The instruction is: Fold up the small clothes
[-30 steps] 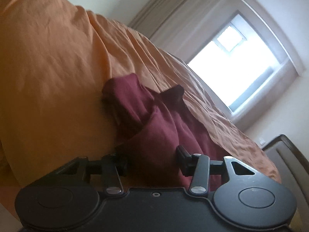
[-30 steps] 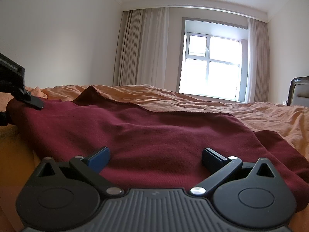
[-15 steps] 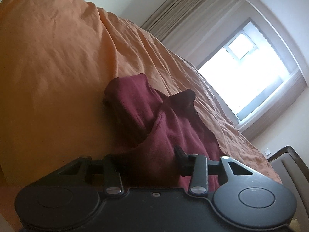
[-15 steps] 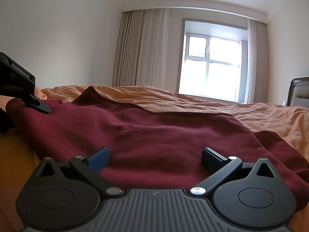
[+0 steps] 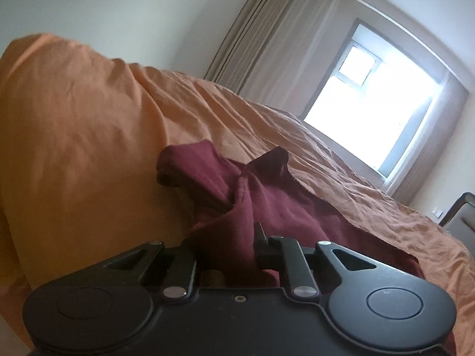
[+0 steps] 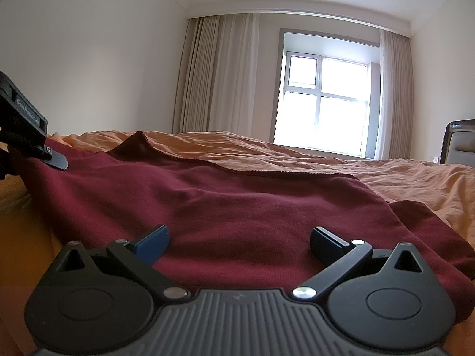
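Observation:
A dark maroon garment (image 6: 237, 201) lies spread on an orange bed sheet (image 6: 386, 172). My right gripper (image 6: 239, 240) hovers low over its near edge, open, with the blue-padded fingers wide apart and nothing between them. At the far left of the right wrist view, my left gripper (image 6: 26, 127) holds up the garment's left corner. In the left wrist view, the garment (image 5: 267, 201) bunches up into folds and runs in between the fingers of the left gripper (image 5: 225, 249), which is shut on the cloth.
The orange sheet (image 5: 89, 118) rises in a high mound to the left. Beyond the bed are a bright window (image 6: 323, 103) and beige curtains (image 6: 216, 74). A dark chair back (image 6: 460, 142) stands at the right edge.
The left gripper has risen and tilted toward level, pulling the garment's corner up with it, and its fingers stand closer together. The right gripper has not moved.

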A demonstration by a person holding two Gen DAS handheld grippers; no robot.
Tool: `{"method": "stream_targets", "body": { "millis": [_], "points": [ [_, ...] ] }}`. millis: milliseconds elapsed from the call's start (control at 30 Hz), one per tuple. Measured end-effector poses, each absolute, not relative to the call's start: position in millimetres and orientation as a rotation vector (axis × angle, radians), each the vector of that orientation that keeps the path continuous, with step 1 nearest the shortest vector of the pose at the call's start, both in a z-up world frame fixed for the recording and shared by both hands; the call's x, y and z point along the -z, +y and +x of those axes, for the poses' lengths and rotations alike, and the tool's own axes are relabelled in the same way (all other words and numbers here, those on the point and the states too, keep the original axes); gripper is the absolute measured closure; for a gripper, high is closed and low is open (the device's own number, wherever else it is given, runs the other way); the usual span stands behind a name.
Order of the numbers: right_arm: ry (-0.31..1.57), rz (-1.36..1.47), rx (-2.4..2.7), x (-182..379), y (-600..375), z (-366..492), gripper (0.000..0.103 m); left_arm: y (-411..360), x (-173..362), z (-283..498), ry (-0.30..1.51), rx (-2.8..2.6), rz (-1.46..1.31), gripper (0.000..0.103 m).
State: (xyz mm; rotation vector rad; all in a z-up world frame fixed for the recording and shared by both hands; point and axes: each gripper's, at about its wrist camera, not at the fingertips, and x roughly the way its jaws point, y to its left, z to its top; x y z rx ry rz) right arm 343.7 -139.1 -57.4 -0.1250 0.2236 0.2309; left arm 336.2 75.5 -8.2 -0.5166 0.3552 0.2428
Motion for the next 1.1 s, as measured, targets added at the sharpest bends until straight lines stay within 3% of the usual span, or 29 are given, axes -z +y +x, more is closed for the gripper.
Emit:
{"method": "stream_targets", "body": {
  "millis": [100, 267, 500, 733, 833, 900, 1100],
  "points": [
    [0.223, -0.124, -0.231, 58.0, -139.1, 343.8, 0.000, 78.8, 6.6, 341.1, 0.365, -0.233, -0.524, 0.080],
    [0.220, -0.126, -0.229, 58.3, -138.5, 343.4, 0.000, 73.9, -0.9, 338.2, 0.357, -0.269, -0.500, 0.077],
    [0.221, -0.127, -0.227, 59.3, -136.3, 343.7, 0.000, 35.4, -16.5, 333.3, 0.291, -0.224, -0.343, 0.060],
    [0.220, -0.128, -0.226, 59.2, -136.3, 343.5, 0.000, 56.4, -13.2, 344.5, 0.316, -0.246, -0.424, 0.058],
    [0.220, -0.128, -0.225, 59.4, -136.3, 343.9, 0.000, 78.1, -3.3, 351.7, 0.336, -0.245, -0.499, 0.062],
    [0.220, -0.128, -0.225, 59.3, -136.3, 343.8, 0.000, 89.7, 2.5, 359.3, 0.374, -0.247, -0.541, 0.086],
    [0.272, -0.156, -0.203, 46.5, -131.0, 346.0, 0.000, 96.4, -2.5, 348.3, 0.332, -0.191, -0.569, 0.093]
  ]
}}
